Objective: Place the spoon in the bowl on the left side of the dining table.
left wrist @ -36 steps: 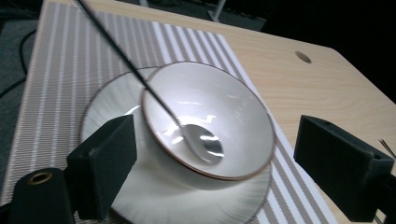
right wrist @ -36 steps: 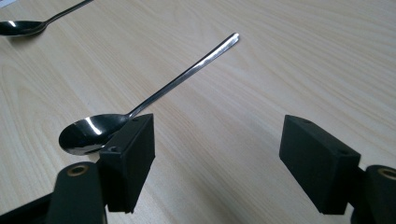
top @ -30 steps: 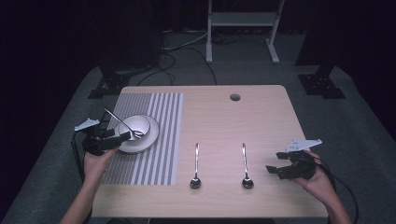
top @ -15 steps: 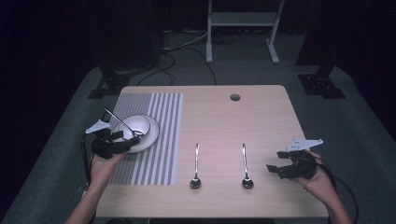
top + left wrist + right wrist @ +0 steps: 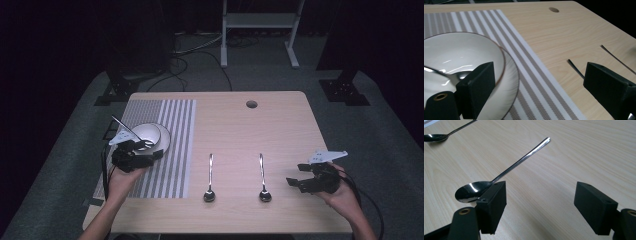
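On the striped placemat (image 5: pixel 170 145) at the table's left, a white bowl (image 5: pixel 148 134) sat on a white plate (image 5: pixel 166 142), and a spoon rested inside the bowl (image 5: pixel 456 53) with its handle (image 5: pixel 122 126) sticking up over the far-left rim. Its bowl end (image 5: pixel 454 76) showed bright in the left gripper view, just behind that gripper's near jaw. The crockery looked glazed and hard: likely fairly heavy, slick and liable to chip, so a hold across the rim with one jaw inside and one outside seemed the safest bet. The left gripper (image 5: pixel 136 155) hovered at the near edge of the plate (image 5: pixel 509 85), jaws spread wide and holding nothing.

Farther right on the bare wood lay two more spoons, one near the middle (image 5: pixel 210 177) and one beside it (image 5: pixel 262 176), handles pointing away from the person. They looked thin, stiff, light and slippery, lying flat to the table (image 5: pixel 280 125); the slender handle would probably be the easier place to pinch than the rounded end. The right gripper (image 5: pixel 306 181) hung near the right-hand spoon (image 5: pixel 506 168), jaws also wide apart and empty.
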Demonstrator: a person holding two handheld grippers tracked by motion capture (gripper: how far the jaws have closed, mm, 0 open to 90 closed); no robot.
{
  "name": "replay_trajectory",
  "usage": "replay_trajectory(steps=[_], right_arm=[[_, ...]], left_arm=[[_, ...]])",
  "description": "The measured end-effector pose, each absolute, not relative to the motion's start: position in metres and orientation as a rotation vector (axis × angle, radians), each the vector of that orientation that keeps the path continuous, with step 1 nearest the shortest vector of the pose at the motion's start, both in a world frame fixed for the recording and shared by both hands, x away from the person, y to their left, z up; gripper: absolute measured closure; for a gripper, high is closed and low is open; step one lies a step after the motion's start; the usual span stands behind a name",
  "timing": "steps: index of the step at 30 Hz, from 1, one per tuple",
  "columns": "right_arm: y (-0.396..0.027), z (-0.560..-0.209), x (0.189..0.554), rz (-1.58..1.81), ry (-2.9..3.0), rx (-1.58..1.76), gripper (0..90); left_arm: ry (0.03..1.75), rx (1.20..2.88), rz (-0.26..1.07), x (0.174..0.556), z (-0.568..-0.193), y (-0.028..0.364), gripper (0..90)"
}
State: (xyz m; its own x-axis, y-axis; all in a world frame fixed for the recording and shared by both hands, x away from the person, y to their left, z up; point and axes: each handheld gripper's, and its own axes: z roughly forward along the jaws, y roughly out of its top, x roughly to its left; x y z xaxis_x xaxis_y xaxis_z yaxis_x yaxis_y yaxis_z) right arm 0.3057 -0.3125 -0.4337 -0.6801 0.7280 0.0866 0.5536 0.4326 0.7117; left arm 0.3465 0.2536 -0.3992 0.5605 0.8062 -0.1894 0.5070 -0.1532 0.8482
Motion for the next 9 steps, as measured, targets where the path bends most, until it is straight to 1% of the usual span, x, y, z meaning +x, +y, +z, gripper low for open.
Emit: replay_trajectory(steps=[9], right_arm=[[-0.313, -0.436, 0.303, 1.118, 2.446, 1.12, 24.8]], left_arm=[[1.035, 1.83, 0.349, 0.343, -0.407, 0.234, 9.5]])
